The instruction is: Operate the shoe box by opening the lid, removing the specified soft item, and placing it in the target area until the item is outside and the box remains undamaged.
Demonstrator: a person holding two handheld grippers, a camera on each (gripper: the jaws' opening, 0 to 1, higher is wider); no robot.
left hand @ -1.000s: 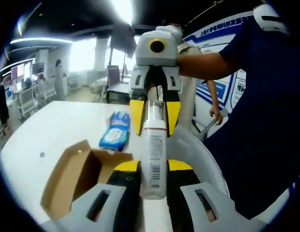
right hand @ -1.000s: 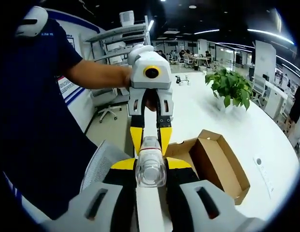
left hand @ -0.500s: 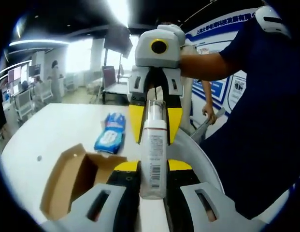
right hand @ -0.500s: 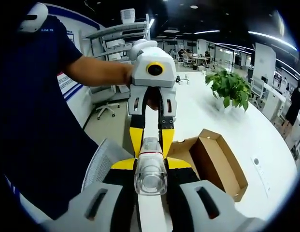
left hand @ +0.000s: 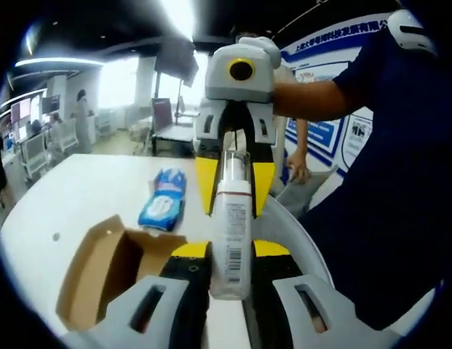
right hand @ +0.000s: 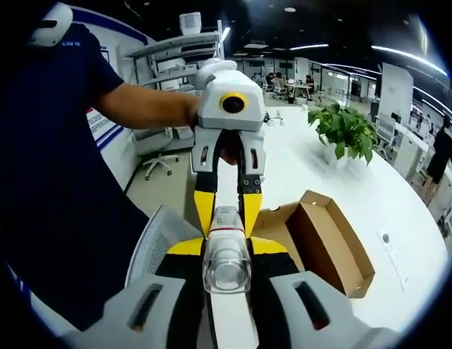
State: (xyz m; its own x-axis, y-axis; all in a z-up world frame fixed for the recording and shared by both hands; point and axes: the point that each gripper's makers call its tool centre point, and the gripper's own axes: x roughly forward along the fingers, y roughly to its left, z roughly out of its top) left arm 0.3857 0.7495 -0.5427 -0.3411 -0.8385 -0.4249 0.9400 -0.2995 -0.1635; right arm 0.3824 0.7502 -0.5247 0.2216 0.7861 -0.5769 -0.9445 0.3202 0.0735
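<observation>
Cardboard shoe box point(left hand: 102, 273) lies open on the white surface point(left hand: 80, 196); I keep both tools clenched on the bottle point(left hand: 231, 240), left tool point(left hand: 229, 251) and right tool point(right hand: 227, 254); little has changed; placement remains.

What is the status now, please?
Both grippers, left and right, shut on white bottle, one each end. Shoe box open on table. Nothing in the way.

A barcode with unreadably small digits runs down the white bottle point(left hand: 231, 240), and the blue wall board point(left hand: 329, 87) behind the person carries white characters too blurred to read
</observation>
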